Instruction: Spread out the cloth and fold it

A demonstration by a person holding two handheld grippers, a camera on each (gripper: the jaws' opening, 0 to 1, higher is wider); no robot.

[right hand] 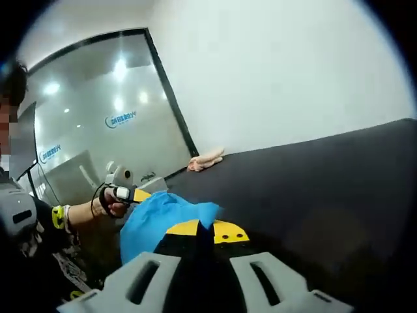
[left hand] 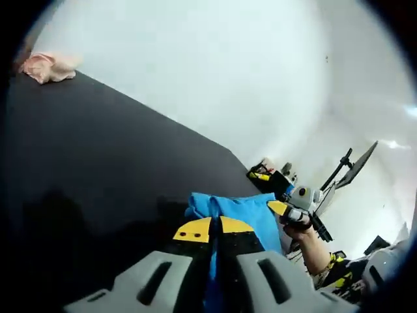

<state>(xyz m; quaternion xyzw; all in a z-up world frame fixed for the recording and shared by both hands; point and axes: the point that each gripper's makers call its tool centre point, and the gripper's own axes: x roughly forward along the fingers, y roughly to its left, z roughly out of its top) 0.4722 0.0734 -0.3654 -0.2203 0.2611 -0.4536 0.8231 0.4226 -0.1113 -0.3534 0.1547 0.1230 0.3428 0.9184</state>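
Both grippers pinched tight on the blue cloth (left hand: pixel 244 215), held up over the black table (left hand: pixel 98 169): left gripper (left hand: pixel 215 229) at 6 in left gripper view, right gripper (right hand: pixel 205 229) at 6 in right gripper view. Pink cloth (left hand: pixel 49 66) at 10, at table's far edge.

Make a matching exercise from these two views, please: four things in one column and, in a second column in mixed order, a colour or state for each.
Things:
1. cloth
2. table
3. bundle at the table's far edge
4. left gripper

Descriptions:
A. pale pink, crumpled
B. shut on fabric
C. black, flat
D. bright blue, held up between both grippers

Pairs: 1-D, 2-C, 3-A, 4-B

The right gripper is also shut on the cloth.
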